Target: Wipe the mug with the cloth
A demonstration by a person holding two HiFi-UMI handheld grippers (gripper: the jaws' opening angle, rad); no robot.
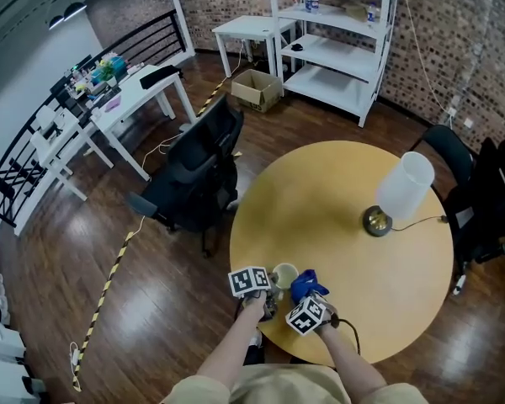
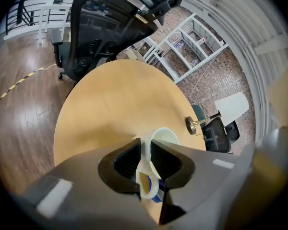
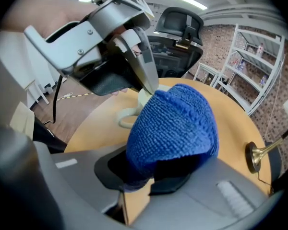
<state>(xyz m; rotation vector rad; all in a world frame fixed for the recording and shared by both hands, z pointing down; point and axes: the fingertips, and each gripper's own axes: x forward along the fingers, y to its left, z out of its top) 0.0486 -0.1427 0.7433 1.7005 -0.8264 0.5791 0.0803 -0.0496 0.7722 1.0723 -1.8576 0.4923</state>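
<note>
One mug [image 2: 164,139] is pinched in the left gripper [image 2: 145,152], at the near worktop [image 1: 337,192] edge. The right gripper [image 3: 149,174] clamps the blue cloth [image 3: 175,123].

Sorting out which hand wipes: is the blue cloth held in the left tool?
No, the cloth is clamped in the right tool, while the left tool grips the mug.

White mug [image 1: 284,274] opening up, bunched blue cloth [image 3: 175,123] just beside it
</note>
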